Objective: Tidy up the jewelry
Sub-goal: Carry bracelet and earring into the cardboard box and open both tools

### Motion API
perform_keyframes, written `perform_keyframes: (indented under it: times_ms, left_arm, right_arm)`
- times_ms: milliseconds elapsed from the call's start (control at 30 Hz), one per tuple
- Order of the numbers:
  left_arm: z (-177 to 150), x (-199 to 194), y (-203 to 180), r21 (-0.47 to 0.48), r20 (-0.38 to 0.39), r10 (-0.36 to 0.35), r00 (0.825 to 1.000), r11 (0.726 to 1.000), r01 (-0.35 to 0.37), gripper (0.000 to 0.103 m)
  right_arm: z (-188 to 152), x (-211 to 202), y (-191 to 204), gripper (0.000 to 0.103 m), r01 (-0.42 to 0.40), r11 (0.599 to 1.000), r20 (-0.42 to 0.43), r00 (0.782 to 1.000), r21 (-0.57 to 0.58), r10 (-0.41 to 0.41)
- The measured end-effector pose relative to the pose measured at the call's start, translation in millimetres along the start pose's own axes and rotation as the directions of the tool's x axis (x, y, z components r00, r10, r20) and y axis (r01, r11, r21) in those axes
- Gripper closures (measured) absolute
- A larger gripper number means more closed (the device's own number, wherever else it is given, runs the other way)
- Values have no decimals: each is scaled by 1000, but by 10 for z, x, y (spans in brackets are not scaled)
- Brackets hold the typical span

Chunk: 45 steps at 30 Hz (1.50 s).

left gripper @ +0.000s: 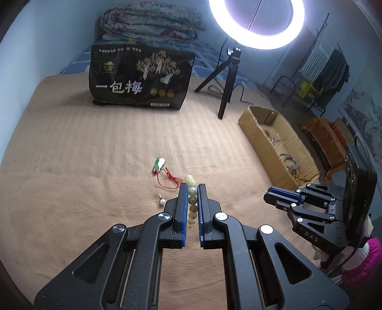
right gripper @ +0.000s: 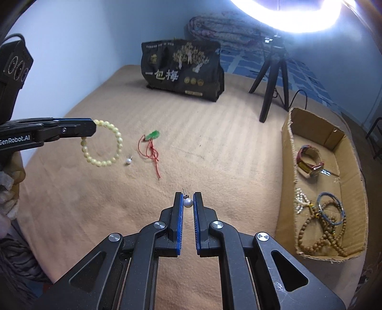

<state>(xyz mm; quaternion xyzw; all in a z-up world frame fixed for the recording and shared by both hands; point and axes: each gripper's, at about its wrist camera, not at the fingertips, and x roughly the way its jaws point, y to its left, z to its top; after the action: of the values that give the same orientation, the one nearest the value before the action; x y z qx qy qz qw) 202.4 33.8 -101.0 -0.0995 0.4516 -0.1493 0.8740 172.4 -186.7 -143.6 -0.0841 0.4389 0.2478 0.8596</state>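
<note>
1. A tan, ribbed blanket (right gripper: 214, 147) covers the whole work surface, under pale blue walls.
2. At the far edge of the blanket stands a black printed bag (right gripper: 183, 71), with a folded quilt (left gripper: 152, 21) behind it.
3. To the right of the bag, a lit ring lamp (left gripper: 256, 23) rises on a black tripod (right gripper: 272, 78).
4. Nearer than the tripod, along the blanket's right edge, lies an open cardboard box (right gripper: 289, 152). It holds a red watch (right gripper: 310, 162), brown wooden beads (right gripper: 320, 233) and a metal bangle (right gripper: 331, 207).
5. On the blanket, well in front of the bag, lies a green pendant (right gripper: 152, 135) on a red cord.
6. The left gripper (left gripper: 192, 188) has its jaws nearly closed, clamped on a pale bead bracelet (right gripper: 105, 143), which hangs clear above the blanket, left of the pendant.
7. Just beside the bracelet's lower edge, a loose pearl earring (right gripper: 128, 161) lies on the blanket.
8. The right gripper (right gripper: 188, 196) has its jaws drawn in to a narrow gap, pinching a second pearl earring (right gripper: 188, 202) at the tips, between the pendant and the box.
</note>
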Motion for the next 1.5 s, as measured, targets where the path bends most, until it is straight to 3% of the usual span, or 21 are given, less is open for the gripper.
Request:
perform_keyframes:
  times_ms: [367, 900, 1200, 1500]
  left_arm:
    - [91, -175, -232, 13, 44, -50, 998, 999, 50, 98]
    - [355, 60, -995, 92, 59, -164, 985, 983, 158, 98]
    - [503, 311, -1489, 137, 51, -222, 974, 967, 213, 98]
    - [591, 660, -1821, 153, 25, -235, 972, 961, 229, 98]
  right_arm:
    - [73, -327, -280, 96, 31, 998, 76, 996, 47, -34]
    - [61, -718, -1193, 96, 110, 965, 154, 977, 240, -149]
    - [13, -728, -1542, 96, 146, 945, 143, 971, 292, -194]
    - [10, -589, -1814, 96, 174, 932, 118, 968, 317, -221]
